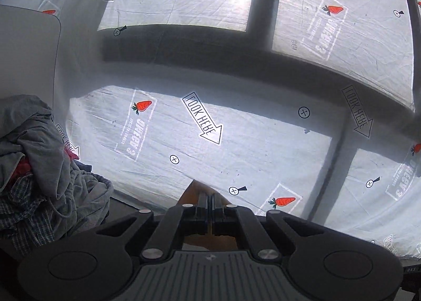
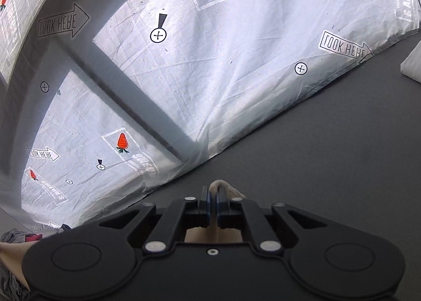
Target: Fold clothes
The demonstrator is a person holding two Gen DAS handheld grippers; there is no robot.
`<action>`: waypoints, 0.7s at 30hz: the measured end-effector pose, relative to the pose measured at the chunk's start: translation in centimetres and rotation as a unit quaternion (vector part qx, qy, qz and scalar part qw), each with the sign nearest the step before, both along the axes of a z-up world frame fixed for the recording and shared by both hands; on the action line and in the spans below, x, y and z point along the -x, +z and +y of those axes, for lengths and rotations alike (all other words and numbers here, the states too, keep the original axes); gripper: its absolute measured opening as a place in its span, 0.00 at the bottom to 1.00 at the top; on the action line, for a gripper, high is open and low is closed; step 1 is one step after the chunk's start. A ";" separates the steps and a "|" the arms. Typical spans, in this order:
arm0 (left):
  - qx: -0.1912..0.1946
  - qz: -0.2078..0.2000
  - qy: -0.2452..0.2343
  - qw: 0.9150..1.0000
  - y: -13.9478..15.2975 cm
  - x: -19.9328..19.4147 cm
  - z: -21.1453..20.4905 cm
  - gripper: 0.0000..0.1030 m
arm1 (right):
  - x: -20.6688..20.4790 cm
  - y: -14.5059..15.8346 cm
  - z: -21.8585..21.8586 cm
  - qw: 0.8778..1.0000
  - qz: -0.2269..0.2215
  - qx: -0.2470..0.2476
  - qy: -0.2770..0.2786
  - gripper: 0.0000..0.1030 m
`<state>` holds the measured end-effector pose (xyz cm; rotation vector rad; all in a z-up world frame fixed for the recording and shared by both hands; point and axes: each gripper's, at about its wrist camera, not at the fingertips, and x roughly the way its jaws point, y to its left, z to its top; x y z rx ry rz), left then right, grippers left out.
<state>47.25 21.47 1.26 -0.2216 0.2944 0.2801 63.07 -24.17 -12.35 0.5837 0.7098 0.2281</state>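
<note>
My left gripper (image 1: pixel 209 197) is shut on a fold of tan-brown cloth (image 1: pixel 190 193), which pokes out past the fingertips and shows again under the jaws. My right gripper (image 2: pixel 216 191) is also shut, pinching a beige edge of cloth (image 2: pixel 226 185) that bulges above its fingertips and hangs below them. Both grippers are held up off the surface. Most of the garment is hidden beneath the gripper bodies. A pile of unfolded clothes (image 1: pixel 34 169), grey, plaid and red, lies to the left in the left wrist view.
A white sheet (image 1: pixel 236 130) printed with arrows, carrots and crosshair marks covers the area ahead, striped by window-frame shadows. The dark grey tabletop (image 2: pixel 329 156) lies under the right gripper. A white object (image 2: pixel 413 64) sits at its right edge. A bare forearm (image 2: pixel 10 251) shows at lower left.
</note>
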 end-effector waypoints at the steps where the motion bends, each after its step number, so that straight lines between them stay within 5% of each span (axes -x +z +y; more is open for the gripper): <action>1: -0.002 0.011 0.006 1.000 -0.6 -0.5 0.2 0.02 | -0.4 -0.6 0.5 1.000 0.007 0.010 0.004 0.04; 8: 0.058 0.120 0.047 0.990 -9.2 -2.0 2.8 0.02 | -3.4 -5.3 3.3 0.995 0.062 0.072 0.022 0.04; 17: 0.138 0.231 0.094 0.959 -19.9 -2.1 6.1 0.03 | -5.2 -8.7 6.0 0.984 0.080 0.148 0.051 0.05; 20: 0.172 0.229 0.110 0.952 -21.2 -1.5 6.6 0.03 | -5.2 -8.1 6.0 0.984 0.084 0.147 0.062 0.21; 21: 0.183 0.228 0.115 0.949 -21.6 -1.2 6.8 0.03 | -4.8 -7.8 5.7 0.984 0.086 0.144 0.057 0.33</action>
